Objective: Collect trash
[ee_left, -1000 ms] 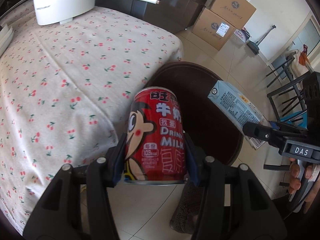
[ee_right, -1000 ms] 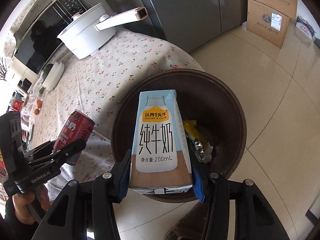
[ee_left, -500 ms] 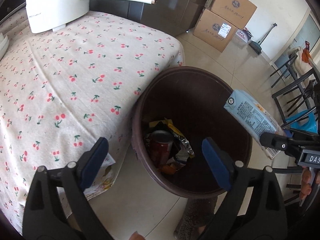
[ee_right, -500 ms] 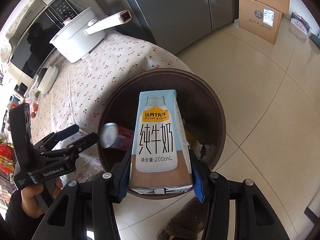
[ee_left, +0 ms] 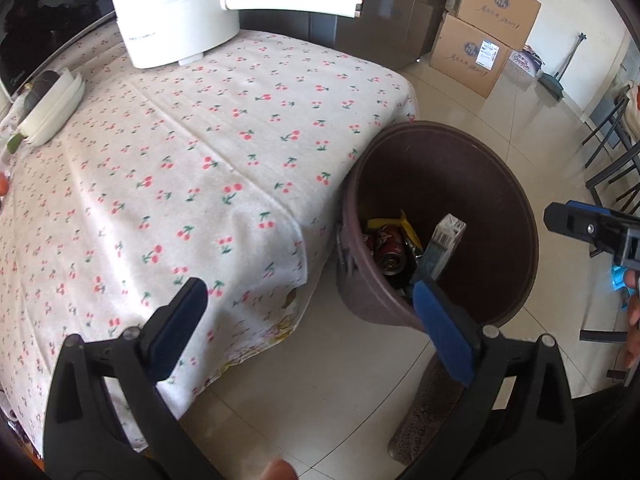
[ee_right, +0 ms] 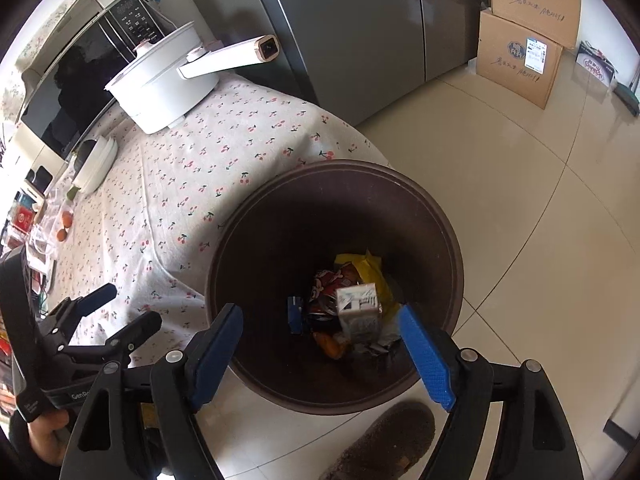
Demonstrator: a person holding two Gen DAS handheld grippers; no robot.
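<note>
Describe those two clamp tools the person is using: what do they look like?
Both match. The left gripper and the right gripper have black plastic frames with triangular cut-outs and silver screws, and each finger ends in a flat blue pad with a fine textured face. The left one's handle carries white lettering. No cables show. A dark sleeve covers the left wrist.

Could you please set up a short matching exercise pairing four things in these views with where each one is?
Things:
1. milk carton
2. white pot
3. cardboard boxes
4. red can

Places:
A. stacked on the floor
B. standing on the cherry tablecloth
C. in the bin, upright on the other trash
D. in the bin, lying on its side

Pairs: 1-C, 2-B, 3-A, 4-D
</note>
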